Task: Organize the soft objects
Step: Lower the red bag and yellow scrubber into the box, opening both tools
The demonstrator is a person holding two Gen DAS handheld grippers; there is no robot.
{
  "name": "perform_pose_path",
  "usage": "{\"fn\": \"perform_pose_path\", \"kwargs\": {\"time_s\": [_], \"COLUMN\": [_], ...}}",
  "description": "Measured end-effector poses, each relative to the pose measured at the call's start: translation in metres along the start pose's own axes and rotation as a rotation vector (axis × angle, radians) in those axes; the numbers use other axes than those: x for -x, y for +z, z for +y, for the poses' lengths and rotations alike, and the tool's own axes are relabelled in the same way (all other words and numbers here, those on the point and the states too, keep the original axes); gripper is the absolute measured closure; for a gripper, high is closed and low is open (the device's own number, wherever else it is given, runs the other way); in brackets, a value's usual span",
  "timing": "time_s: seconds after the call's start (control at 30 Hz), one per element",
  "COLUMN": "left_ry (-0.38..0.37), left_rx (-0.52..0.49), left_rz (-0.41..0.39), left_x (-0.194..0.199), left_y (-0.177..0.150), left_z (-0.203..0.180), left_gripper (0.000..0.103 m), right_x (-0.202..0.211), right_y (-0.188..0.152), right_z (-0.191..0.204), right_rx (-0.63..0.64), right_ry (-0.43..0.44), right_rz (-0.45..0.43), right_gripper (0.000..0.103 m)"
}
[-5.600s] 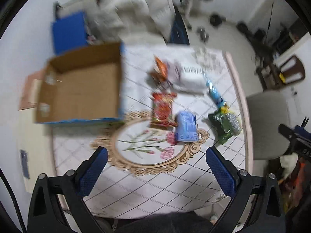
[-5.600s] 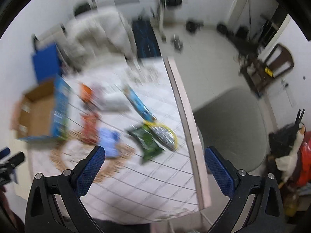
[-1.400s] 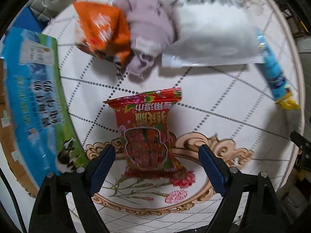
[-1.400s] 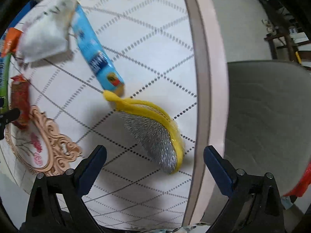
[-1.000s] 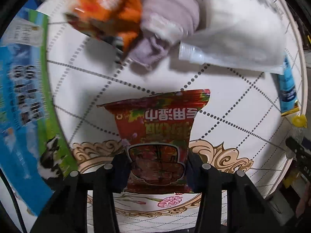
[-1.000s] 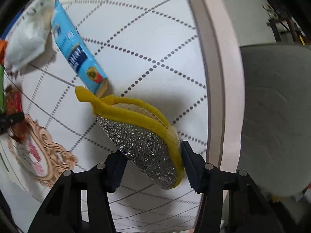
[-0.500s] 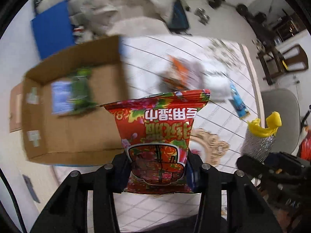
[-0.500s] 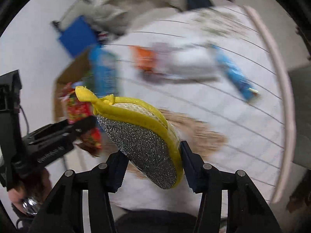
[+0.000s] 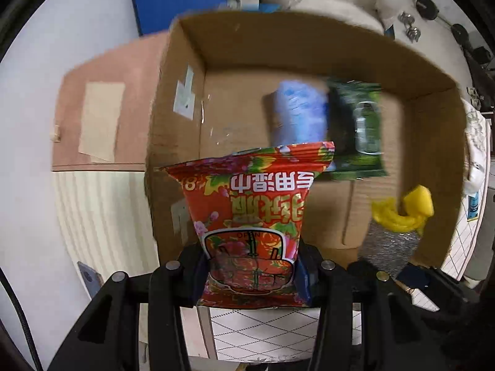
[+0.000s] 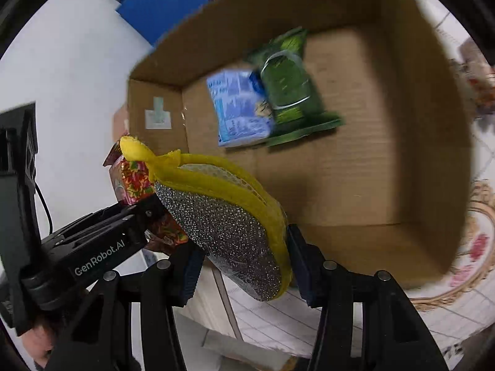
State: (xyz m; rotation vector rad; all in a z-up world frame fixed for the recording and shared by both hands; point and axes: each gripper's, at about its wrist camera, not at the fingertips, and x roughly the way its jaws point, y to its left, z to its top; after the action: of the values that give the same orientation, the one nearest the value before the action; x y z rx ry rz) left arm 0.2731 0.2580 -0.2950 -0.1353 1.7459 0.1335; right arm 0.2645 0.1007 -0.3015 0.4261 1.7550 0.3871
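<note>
White wall and quilted tablecloth (image 10: 464,303) frame the scene. Left gripper (image 9: 250,273), jaws narrowed, clamps one red packet (image 9: 250,216); right gripper (image 10: 244,266), likewise pinched, holds one yellow-rimmed scourer (image 10: 229,225). Both hover at the 6 o'clock rim of one cardboard box (image 10: 371,185); two packs, blue (image 10: 238,111) and green (image 10: 287,83), lie toward 12 o'clock. Risk: crowded grippers could collide, or an early release could land outside.
</note>
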Motion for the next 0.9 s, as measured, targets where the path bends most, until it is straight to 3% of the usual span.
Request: {"fn": "perform_pose_path", "kwargs": {"time_s": [0.13, 0.27, 0.5, 0.57, 0.63, 0.77, 0.9], "left_ry": [-0.042, -0.049, -0.061, -0.060, -0.056, -0.071, -0.078], "left_rx": [0.006, -0.006, -0.017, -0.012, -0.016, -0.014, 0.004], "left_rz": [0.092, 0.135, 0.178, 0.159, 0.132, 0.075, -0.005], "left_x": [-0.034, -0.056, -0.051, -0.041, -0.030, -0.004, 0.022], "left_y": [0.013, 0.014, 0.019, 0.020, 0.020, 0.012, -0.007], "left_z": [0.018, 0.022, 0.011, 0.014, 0.012, 0.005, 0.006], "left_gripper": [0.060, 0.060, 0.057, 0.051, 0.034, 0.022, 0.012], "right_x": [-0.034, -0.055, -0.073, -0.067, -0.060, -0.035, -0.004], "right_y": [0.012, 0.017, 0.032, 0.034, 0.037, 0.039, 0.029], "right_z": [0.003, 0.001, 0.001, 0.004, 0.006, 0.013, 0.019], "right_rx": [-0.036, -0.069, -0.047, -0.013, 0.010, 0.053, 0.115], "right_ry": [-0.022, -0.027, -0.050, -0.087, -0.108, -0.154, -0.224], "right_rz": [0.014, 0.038, 0.102, 0.102, 0.089, 0.067, 0.005], "right_gripper": [0.050, 0.050, 0.041, 0.027, 0.015, 0.013, 0.001]}}
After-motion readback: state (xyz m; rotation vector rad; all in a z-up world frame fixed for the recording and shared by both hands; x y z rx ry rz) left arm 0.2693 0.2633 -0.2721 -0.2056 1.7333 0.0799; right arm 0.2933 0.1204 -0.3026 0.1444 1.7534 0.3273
